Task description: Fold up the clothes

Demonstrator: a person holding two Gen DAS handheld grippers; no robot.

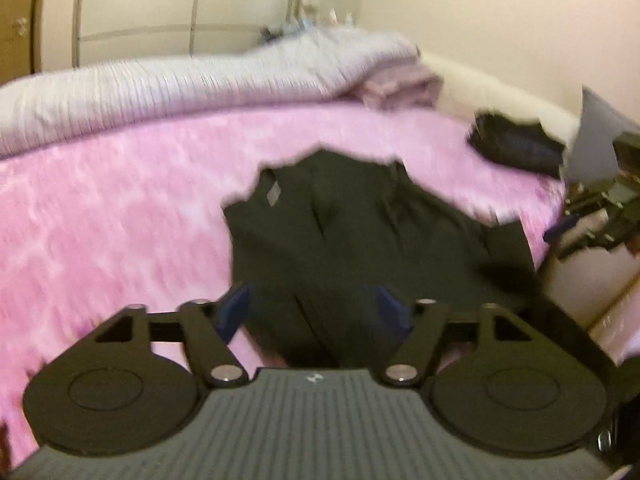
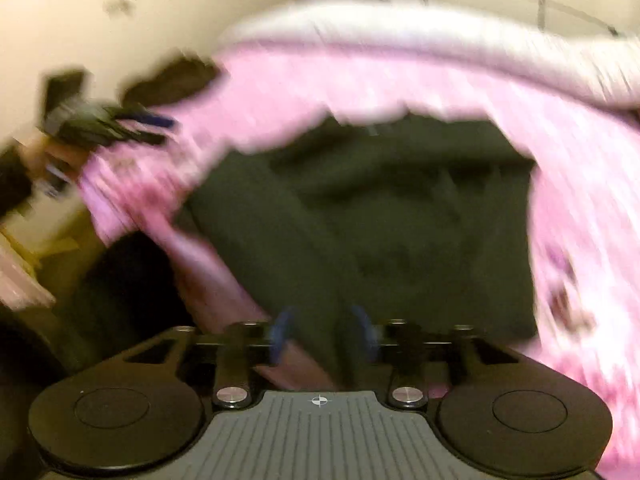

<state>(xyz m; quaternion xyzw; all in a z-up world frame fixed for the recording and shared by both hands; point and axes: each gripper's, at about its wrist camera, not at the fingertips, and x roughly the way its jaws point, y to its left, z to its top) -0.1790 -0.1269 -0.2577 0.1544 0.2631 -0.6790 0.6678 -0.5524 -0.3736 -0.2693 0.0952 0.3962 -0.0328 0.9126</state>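
Note:
A dark garment [image 1: 360, 240] lies spread on a pink fluffy bedcover [image 1: 100, 220], with a small grey label [image 1: 274, 194] near its far left corner. My left gripper [image 1: 314, 308] hangs over the garment's near edge, open, its blue fingertips [image 1: 236, 308] wide apart and holding nothing. In the right wrist view the same garment [image 2: 380, 208] fills the middle. My right gripper [image 2: 324, 332] is open over its near edge; a strip of the cloth runs under the gap between the pads. Each gripper also appears in the other's view: the right gripper [image 1: 592, 216], the left gripper [image 2: 112, 124]. Both views are motion-blurred.
A white ribbed blanket [image 1: 200, 84] is bunched along the far side of the bed, with a folded lilac cloth [image 1: 400, 84] beside it. A dark folded item [image 1: 516, 148] lies near the bed's corner. Pale wardrobe doors [image 1: 180, 4] stand behind. The bed's edge drops to the floor [image 1: 600, 312].

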